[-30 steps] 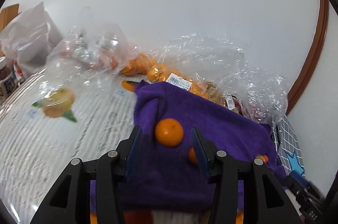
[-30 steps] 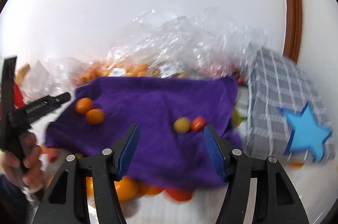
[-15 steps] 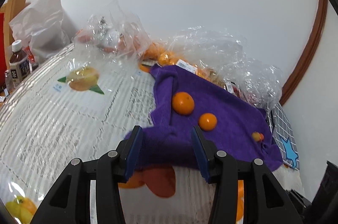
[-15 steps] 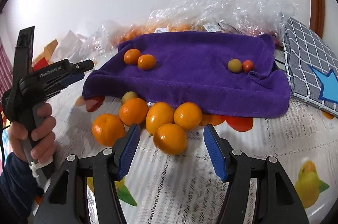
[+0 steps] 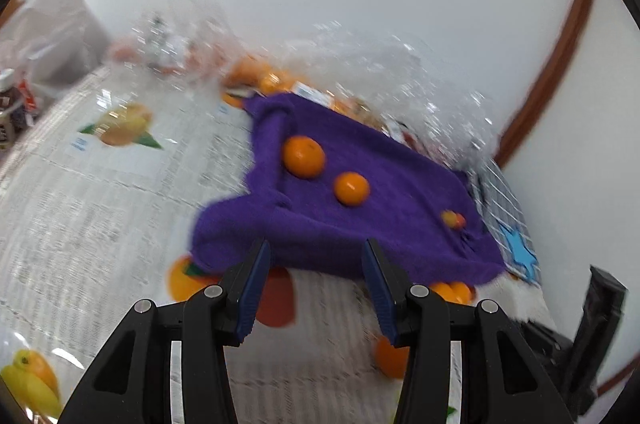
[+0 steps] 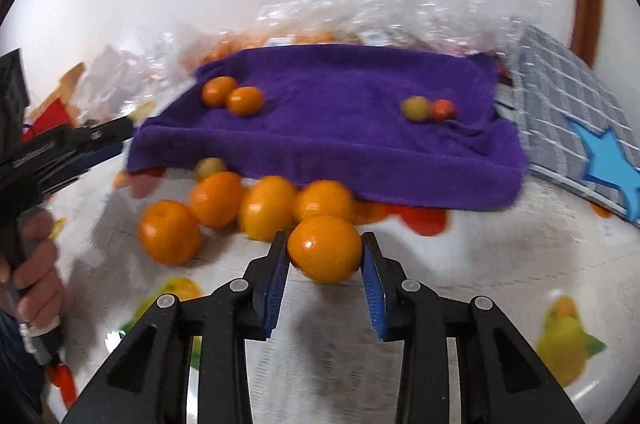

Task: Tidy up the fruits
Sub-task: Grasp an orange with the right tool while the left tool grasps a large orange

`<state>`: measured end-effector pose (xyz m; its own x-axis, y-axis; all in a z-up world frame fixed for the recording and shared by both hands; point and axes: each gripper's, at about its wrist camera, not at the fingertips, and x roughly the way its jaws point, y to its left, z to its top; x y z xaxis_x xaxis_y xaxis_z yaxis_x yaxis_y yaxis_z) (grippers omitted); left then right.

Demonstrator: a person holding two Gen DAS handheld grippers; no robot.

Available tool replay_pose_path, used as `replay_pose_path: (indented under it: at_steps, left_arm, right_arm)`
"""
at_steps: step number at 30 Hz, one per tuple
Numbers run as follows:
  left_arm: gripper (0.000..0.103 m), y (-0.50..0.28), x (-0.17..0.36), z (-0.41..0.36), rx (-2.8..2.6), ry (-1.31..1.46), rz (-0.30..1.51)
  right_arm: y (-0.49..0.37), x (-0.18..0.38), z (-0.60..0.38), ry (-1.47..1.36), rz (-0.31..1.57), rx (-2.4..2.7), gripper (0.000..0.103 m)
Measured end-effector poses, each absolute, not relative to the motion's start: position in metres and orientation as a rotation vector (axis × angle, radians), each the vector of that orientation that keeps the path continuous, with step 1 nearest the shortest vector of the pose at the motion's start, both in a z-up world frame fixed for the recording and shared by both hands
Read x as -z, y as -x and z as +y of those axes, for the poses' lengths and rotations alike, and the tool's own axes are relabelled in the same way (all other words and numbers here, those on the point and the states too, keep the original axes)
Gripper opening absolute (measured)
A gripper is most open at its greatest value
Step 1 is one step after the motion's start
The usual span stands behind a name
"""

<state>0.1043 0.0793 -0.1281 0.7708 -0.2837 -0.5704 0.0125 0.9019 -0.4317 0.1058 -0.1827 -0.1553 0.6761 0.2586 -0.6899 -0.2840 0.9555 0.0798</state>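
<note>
A purple towel (image 6: 340,111) lies on the table and also shows in the left wrist view (image 5: 360,207). On it sit two small oranges (image 6: 232,95) at the left, plus a yellow-green and a red small fruit (image 6: 428,108) at the right. Several larger oranges (image 6: 240,203) lie in front of the towel. My right gripper (image 6: 325,252) is open, its blue pads on either side of the nearest orange (image 6: 324,248). My left gripper (image 5: 316,288) is open and empty just before the towel's near edge; the two small oranges (image 5: 324,167) lie beyond it.
Crinkled clear plastic bags (image 6: 380,3) with more fruit lie behind the towel by the wall. A grey checked cloth with a blue star (image 6: 580,127) lies to the right. The tablecloth (image 5: 100,183) has fruit prints. A white bag (image 5: 48,31) and a bottle stand far left.
My right gripper has moved forward and down, so the nearest orange now sits between its pads. My left gripper has shifted slightly; the view is motion-blurred.
</note>
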Motion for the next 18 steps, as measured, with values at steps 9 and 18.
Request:
replay_pose_path:
  at_steps: [9, 18]
  left_arm:
    - [0.047, -0.089, 0.125, 0.034, 0.38, 0.294, 0.706]
    - [0.057, -0.085, 0.136, 0.007, 0.414, 0.182, 0.766]
  right_arm:
    - [-0.113, 0.158, -0.224, -0.084, 0.797, -0.216, 0.035]
    - [-0.111, 0.154, -0.233, -0.134, 0.767, -0.185, 0.035]
